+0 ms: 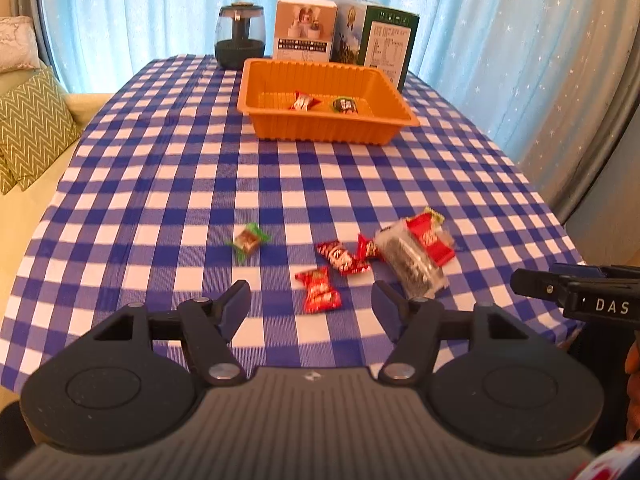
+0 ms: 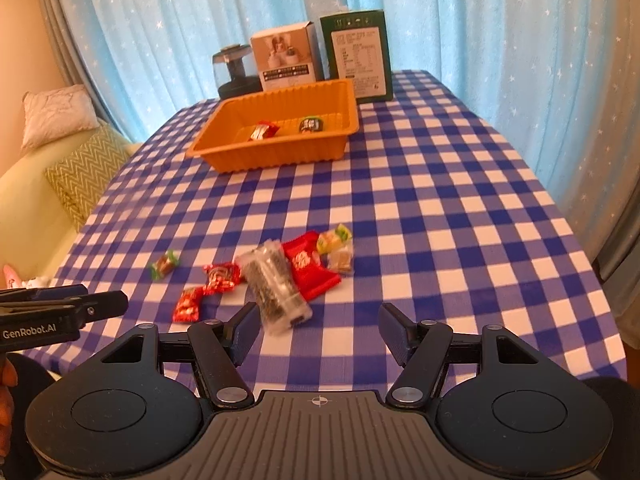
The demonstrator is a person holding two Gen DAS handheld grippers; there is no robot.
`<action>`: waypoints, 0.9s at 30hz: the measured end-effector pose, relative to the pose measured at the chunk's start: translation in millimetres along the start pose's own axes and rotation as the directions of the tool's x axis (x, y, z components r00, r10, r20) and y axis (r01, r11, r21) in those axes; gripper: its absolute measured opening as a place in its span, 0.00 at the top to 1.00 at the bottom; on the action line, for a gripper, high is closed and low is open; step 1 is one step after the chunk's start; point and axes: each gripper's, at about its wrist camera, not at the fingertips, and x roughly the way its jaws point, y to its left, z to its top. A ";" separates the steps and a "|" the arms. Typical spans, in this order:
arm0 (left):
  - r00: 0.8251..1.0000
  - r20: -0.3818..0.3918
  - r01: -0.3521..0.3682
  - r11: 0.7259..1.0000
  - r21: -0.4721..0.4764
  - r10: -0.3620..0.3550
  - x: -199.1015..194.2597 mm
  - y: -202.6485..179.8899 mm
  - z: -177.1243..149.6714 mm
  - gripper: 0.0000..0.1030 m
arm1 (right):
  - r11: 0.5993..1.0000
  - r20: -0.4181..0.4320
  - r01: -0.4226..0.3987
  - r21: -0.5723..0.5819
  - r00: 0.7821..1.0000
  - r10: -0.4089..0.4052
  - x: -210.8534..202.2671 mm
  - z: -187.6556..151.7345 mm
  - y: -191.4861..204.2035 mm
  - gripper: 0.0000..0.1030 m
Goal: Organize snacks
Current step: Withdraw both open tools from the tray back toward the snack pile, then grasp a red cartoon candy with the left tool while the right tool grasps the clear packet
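An orange tray [image 1: 320, 128] [image 2: 276, 156] stands far on the checked table and holds a red candy [image 1: 304, 101] [image 2: 262, 131] and a green candy [image 1: 344, 105] [image 2: 310, 124]. Loose snacks lie near me: a clear packet of dark biscuits [image 1: 412, 264] [image 2: 276, 284], a red wafer pack [image 1: 430, 240] [image 2: 310, 270], red candies [image 1: 320, 291] [image 2: 188, 305], and a green candy [image 1: 248, 240] [image 2: 164, 265]. My left gripper [image 1: 311, 304] is open just before a red candy. My right gripper [image 2: 316, 326] is open, its left finger beside the clear packet.
A dark glass jar [image 1: 239, 36] [image 2: 234, 70], a white box [image 1: 306, 28] [image 2: 286, 56] and a green box [image 1: 380, 40] [image 2: 358, 54] stand behind the tray. A sofa with cushions [image 1: 32, 128] is left of the table. Blue curtains hang behind.
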 end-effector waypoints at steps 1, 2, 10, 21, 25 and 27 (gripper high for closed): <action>1.000 -0.002 -0.001 1.000 -0.002 0.001 -0.1 0.1 -1.3 0.38 | 1.000 -0.002 -0.001 -0.002 1.000 0.001 -0.1 -1.1 0.7 0.36; 1.000 -0.004 -0.002 1.000 -0.002 0.002 -0.3 0.0 -2.2 0.37 | 1.000 -0.003 -0.002 -0.003 1.000 0.002 0.0 -1.9 1.4 0.36; 1.000 -0.010 -0.013 1.000 0.001 0.013 0.5 -0.2 -3.5 0.34 | 1.000 -0.011 -0.008 -0.007 1.000 0.008 1.9 -4.0 2.9 0.36; 0.999 -0.028 -0.023 1.000 -0.012 0.023 10.6 2.9 -6.8 0.33 | 0.999 -0.016 -0.020 -0.042 1.000 0.019 12.9 -5.4 7.5 0.36; 0.999 -0.037 -0.024 1.000 -0.017 0.024 17.6 3.8 -6.0 0.33 | 0.997 -0.020 -0.029 -0.066 0.999 0.028 22.0 -3.7 12.7 0.36; 0.999 -0.041 -0.025 0.999 -0.022 0.024 22.3 5.0 -5.5 0.33 | 0.996 -0.020 -0.037 -0.079 0.999 0.035 27.1 -3.1 15.5 0.36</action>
